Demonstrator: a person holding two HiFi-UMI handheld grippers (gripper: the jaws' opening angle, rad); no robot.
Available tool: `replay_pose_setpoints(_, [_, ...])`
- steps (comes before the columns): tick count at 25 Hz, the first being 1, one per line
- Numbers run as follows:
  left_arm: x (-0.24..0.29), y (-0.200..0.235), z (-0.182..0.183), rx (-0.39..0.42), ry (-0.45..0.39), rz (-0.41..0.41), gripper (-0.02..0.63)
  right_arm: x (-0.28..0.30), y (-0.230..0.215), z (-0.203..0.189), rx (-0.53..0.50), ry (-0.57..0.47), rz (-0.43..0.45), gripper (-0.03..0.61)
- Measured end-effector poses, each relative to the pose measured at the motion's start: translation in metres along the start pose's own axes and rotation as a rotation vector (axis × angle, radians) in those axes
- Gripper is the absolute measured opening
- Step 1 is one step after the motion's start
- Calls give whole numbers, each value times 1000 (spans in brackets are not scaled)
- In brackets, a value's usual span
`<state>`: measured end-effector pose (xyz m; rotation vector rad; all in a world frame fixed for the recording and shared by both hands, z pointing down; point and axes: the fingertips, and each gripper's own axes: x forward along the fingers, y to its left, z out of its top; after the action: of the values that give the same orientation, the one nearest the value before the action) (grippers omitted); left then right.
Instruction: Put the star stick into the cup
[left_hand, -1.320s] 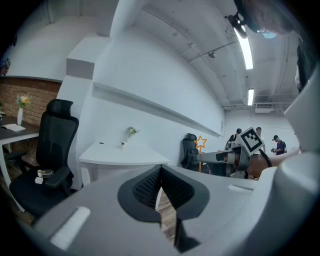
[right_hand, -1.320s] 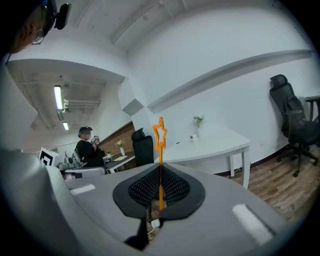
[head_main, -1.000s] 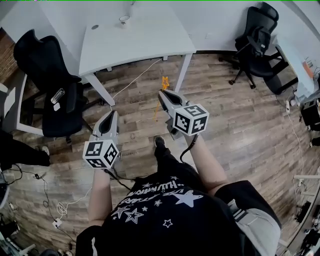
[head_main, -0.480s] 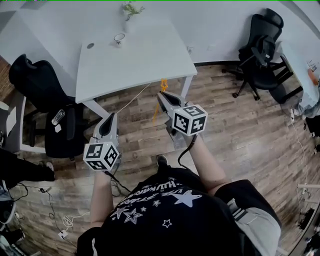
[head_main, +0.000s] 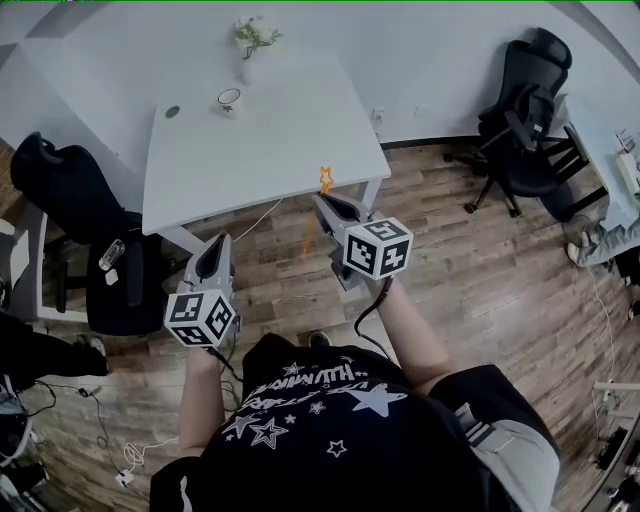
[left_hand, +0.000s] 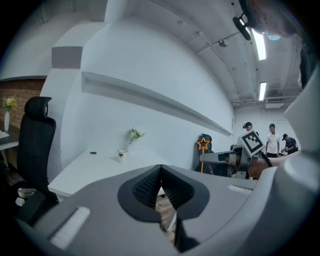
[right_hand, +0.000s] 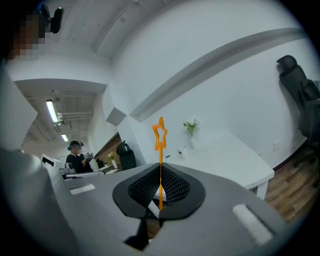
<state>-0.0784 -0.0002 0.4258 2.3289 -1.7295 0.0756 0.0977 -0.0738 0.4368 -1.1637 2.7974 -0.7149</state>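
An orange star stick (head_main: 325, 179) stands upright between the pads of my right gripper (head_main: 326, 203), which is shut on its thin stem; the star (right_hand: 160, 134) rises above the jaws in the right gripper view. A small white cup (head_main: 229, 99) sits at the far side of the white table (head_main: 280, 140), well ahead of both grippers, and shows as a small cup (left_hand: 121, 155) in the left gripper view. My left gripper (head_main: 217, 247) hangs over the wooden floor in front of the table, jaws together and empty. The left gripper view also catches the star stick (left_hand: 203, 145) off to its right.
A white vase with a green plant (head_main: 248, 52) stands behind the cup. Black office chairs stand to the left (head_main: 70, 200) and right (head_main: 525, 110) of the table. Cables (head_main: 110, 440) lie on the floor. People stand far off (left_hand: 272, 142).
The table has come nearer and lower in the head view as the person walked toward it. Both grippers moved forward together, and the star stick stayed in the right gripper.
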Motion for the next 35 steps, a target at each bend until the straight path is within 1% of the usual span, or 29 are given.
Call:
replay_pose_setpoints(8, [45, 18, 5, -16, 4, -8, 3, 26, -29, 2, 22, 17, -18, 20])
replay_pose_setpoints(14, [93, 43, 9, -27, 13, -39, 3, 64, -51, 18, 10, 20, -39, 20])
replay_pose_setpoints(24, [194, 101, 31, -37, 26, -89, 3, 152, -98, 46, 1, 44, -92, 20])
replay_pose_setpoints(35, [267, 169, 69, -32, 22, -118, 3, 257, -110, 95, -26, 27, -82, 20])
